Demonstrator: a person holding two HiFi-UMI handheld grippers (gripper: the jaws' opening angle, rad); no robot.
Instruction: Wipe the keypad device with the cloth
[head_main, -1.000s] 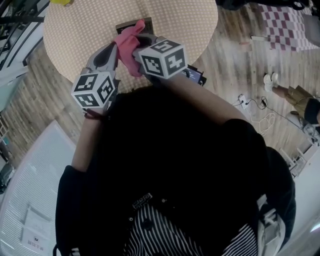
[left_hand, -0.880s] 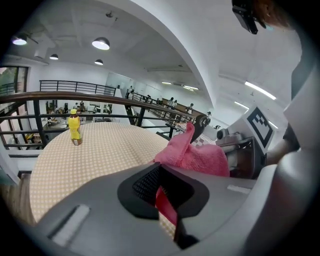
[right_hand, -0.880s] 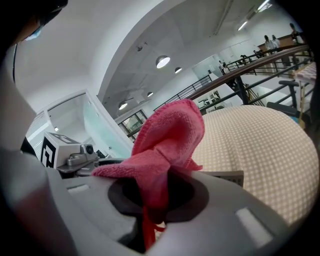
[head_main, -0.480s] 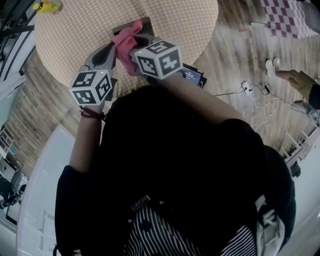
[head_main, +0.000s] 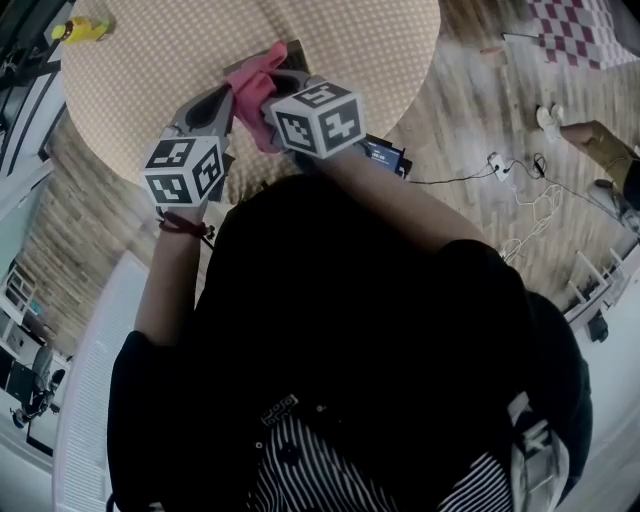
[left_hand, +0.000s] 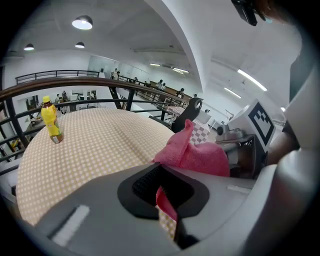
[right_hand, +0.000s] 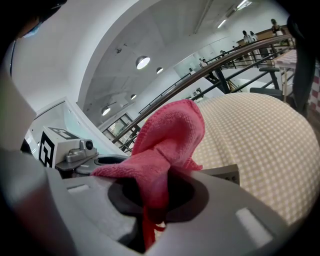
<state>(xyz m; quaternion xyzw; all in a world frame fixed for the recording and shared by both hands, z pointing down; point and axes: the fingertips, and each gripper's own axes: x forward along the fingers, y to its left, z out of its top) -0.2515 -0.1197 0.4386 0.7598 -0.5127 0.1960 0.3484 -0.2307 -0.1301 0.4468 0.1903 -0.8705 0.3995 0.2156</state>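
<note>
While our left tongs (left_hand: 163, 202) and right tongs (right_hand: 149, 212) both pinch the cloth (right_hand: 167, 142) over the table (head_main: 150, 80), by the keypad (right_hand: 224, 173) lying there, we think wiping is not yet done.

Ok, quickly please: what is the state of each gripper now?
Left gripper: shut on a small part of the pink cloth.
Right gripper: shut on the pink cloth.

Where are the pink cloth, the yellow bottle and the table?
pink cloth (right_hand: 170, 142), right gripper view, bunched middle.
yellow bottle (left_hand: 50, 120), left gripper view, its body.
table (left_hand: 100, 145), left gripper view, bare top.
</note>
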